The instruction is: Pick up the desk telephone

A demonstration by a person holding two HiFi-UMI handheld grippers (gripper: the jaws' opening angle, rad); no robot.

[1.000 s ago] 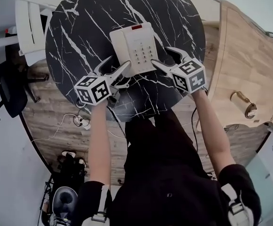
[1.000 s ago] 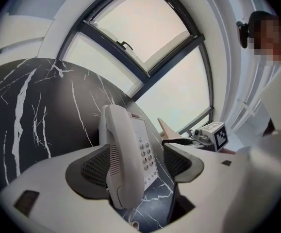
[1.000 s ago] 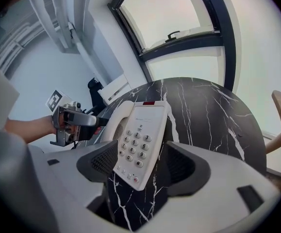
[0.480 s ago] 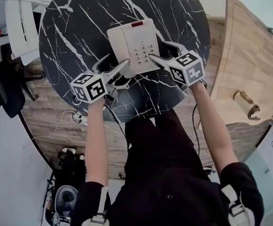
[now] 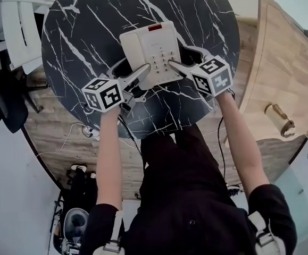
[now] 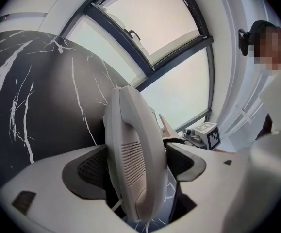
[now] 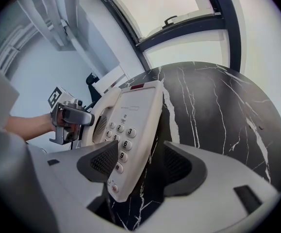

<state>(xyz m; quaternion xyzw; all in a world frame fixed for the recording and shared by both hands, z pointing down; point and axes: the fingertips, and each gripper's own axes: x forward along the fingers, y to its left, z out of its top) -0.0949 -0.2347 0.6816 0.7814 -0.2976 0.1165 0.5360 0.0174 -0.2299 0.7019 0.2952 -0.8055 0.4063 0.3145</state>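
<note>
The cream desk telephone (image 5: 151,51) lies on the round black marble table (image 5: 90,20), handset on its left side. My left gripper (image 5: 130,70) straddles the handset (image 6: 130,144). Its jaws have just been opening, and the handset stands between the pads (image 6: 89,171) without being pressed. My right gripper (image 5: 184,57) is open over the phone's right edge. One pad (image 7: 101,161) hovers above the keypad (image 7: 123,140); the other stands off to the right over bare table (image 7: 213,110). The left gripper (image 7: 65,115) shows beyond the phone in the right gripper view.
A white chair (image 5: 21,31) stands at the table's left and a black office chair (image 5: 5,105) lower left. A wooden counter (image 5: 286,62) with a brass fitting (image 5: 279,118) runs along the right. Cables (image 5: 84,134) lie on the floor under the table's near edge.
Both grippers have sunk toward the table and closed in on the phone's two sides. The phone has not shifted.
</note>
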